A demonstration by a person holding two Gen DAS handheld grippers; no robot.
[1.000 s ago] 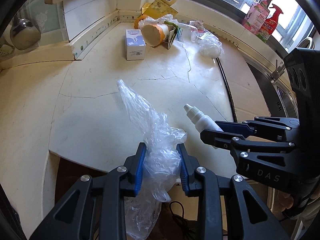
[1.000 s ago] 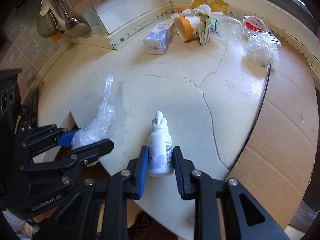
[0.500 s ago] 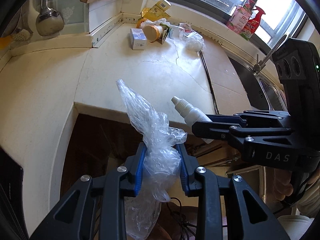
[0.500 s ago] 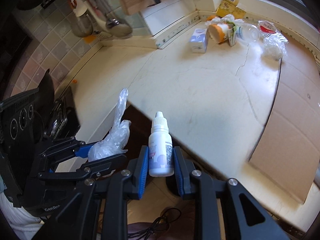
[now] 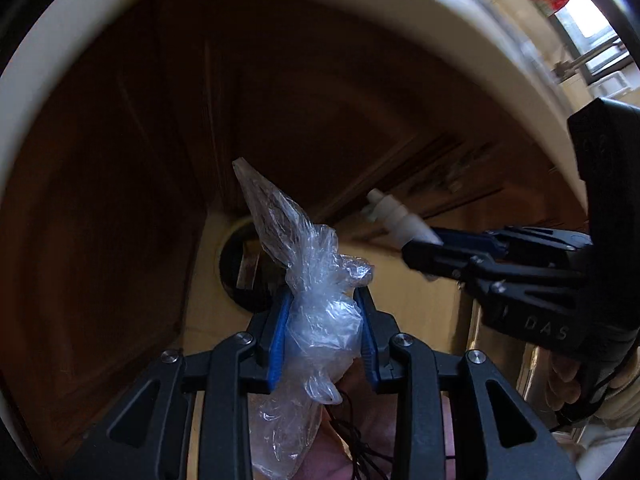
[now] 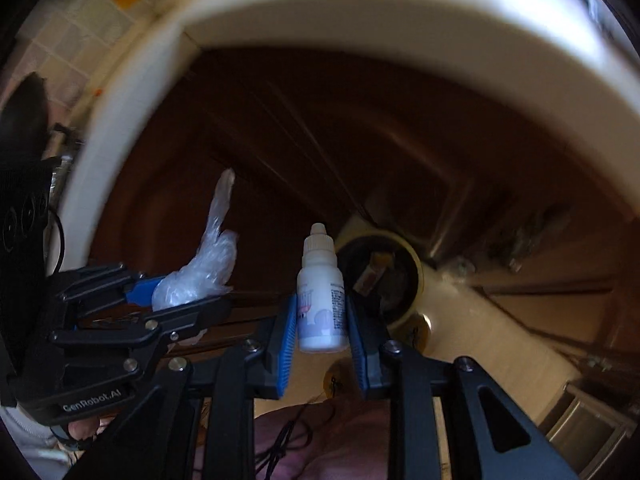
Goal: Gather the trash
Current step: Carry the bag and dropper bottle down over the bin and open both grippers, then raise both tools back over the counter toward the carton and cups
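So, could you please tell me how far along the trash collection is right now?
Done: both pieces are picked up. In hand: the left tool grips the crumpled plastic bag, and the right tool grips the small dropper bottle. Left: dropping both into the round bin on the floor below.

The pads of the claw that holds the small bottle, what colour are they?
Blue, on black fingers; the pads show best in the right wrist view.

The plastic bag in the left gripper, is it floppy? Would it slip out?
Probably floppy: the crumpled plastic bag bunches between the left gripper pads and droops below. It looks thin and clear, so likely very light. The bunched folds seem pinched firmly, so slipping looks unlikely.
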